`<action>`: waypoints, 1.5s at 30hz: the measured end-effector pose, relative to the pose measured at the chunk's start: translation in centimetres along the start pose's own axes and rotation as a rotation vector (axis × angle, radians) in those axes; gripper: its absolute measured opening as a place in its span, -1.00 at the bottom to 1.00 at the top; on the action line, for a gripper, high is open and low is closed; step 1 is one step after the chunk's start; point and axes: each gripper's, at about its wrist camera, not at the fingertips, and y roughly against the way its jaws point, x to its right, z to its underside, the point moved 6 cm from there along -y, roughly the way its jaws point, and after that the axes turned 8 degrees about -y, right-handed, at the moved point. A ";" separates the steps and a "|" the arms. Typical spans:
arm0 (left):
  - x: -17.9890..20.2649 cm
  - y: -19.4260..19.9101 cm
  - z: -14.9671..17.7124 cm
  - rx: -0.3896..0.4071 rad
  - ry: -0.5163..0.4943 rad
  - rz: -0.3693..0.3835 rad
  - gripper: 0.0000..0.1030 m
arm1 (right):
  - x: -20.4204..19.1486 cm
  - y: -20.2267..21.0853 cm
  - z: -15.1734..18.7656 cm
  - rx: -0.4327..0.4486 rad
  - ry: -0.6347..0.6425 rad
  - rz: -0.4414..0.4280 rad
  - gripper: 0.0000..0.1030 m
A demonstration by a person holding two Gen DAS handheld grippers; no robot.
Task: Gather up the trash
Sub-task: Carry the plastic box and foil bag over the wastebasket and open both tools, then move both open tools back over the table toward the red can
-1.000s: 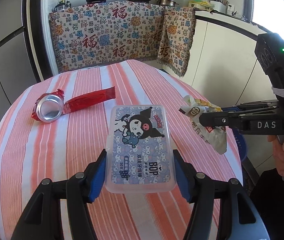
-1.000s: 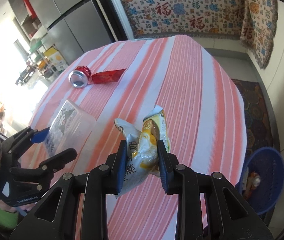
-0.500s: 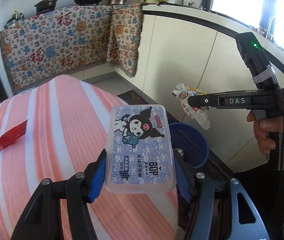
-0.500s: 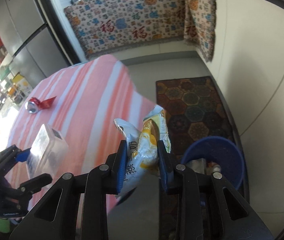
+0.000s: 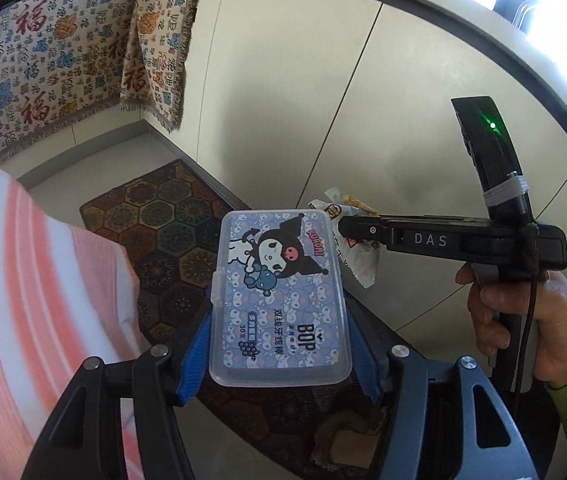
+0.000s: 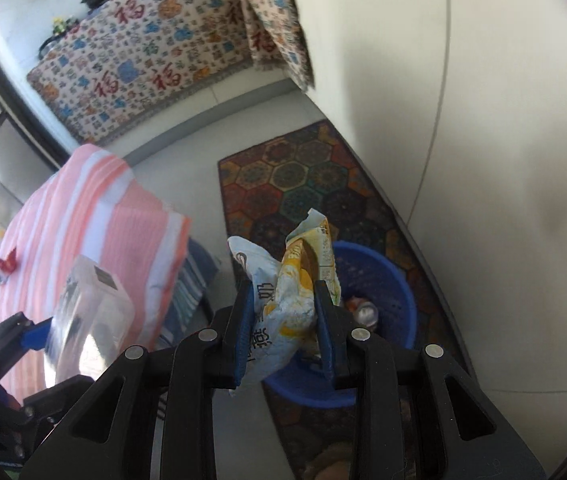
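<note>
The left gripper (image 5: 279, 344) clamps a clear plastic floss-pick box (image 5: 279, 296) between its blue pads, held in the air over the patterned rug (image 5: 155, 232), beside the edge of the pink-striped bench (image 5: 23, 280); the right gripper (image 6: 283, 324) pinches a crumpled snack wrapper (image 6: 283, 284) above the blue basket (image 6: 387, 284), which stands on the rug and has some trash in it. A red wrapper (image 6: 3, 264) lies on the bench, well apart from both.

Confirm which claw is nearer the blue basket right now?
Right. The right claw, gripping the snack wrapper, sits just before the blue basket; the left claw holds off beside the table.
</note>
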 end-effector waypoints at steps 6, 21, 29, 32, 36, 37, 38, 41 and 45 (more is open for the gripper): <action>1.2 -6.3 -1.0 -0.064 -0.031 0.009 0.21 | 3.6 -2.0 -0.4 -0.011 -0.072 -0.003 -0.44; 1.3 -16.5 -0.8 -0.184 -0.058 -0.043 0.34 | 7.4 -2.3 -1.5 0.038 -0.211 -0.076 0.13; 0.7 -10.9 -0.5 -0.089 0.003 -0.060 0.34 | 6.3 0.1 -2.5 0.126 -0.150 0.010 0.44; 0.6 -6.1 0.2 -0.026 -0.013 -0.104 0.34 | 4.3 0.7 -2.6 0.155 -0.093 0.030 0.56; -0.5 0.7 2.2 0.038 -0.013 -0.179 0.37 | 0.3 1.4 -1.5 0.186 -0.005 0.013 0.71; -1.1 2.2 3.0 0.045 -0.006 -0.199 0.39 | -1.1 1.4 -1.0 0.192 0.022 0.007 0.73; -1.9 3.7 3.9 0.047 0.005 -0.222 0.41 | -2.9 1.5 -0.5 0.199 0.058 -0.001 0.75; -5.0 7.6 7.2 0.038 0.052 -0.300 0.41 | -7.8 1.4 1.3 0.217 0.154 -0.032 0.76; -10.1 12.5 12.1 0.028 0.131 -0.422 0.41 | -16.0 1.0 5.5 0.210 0.302 -0.112 0.76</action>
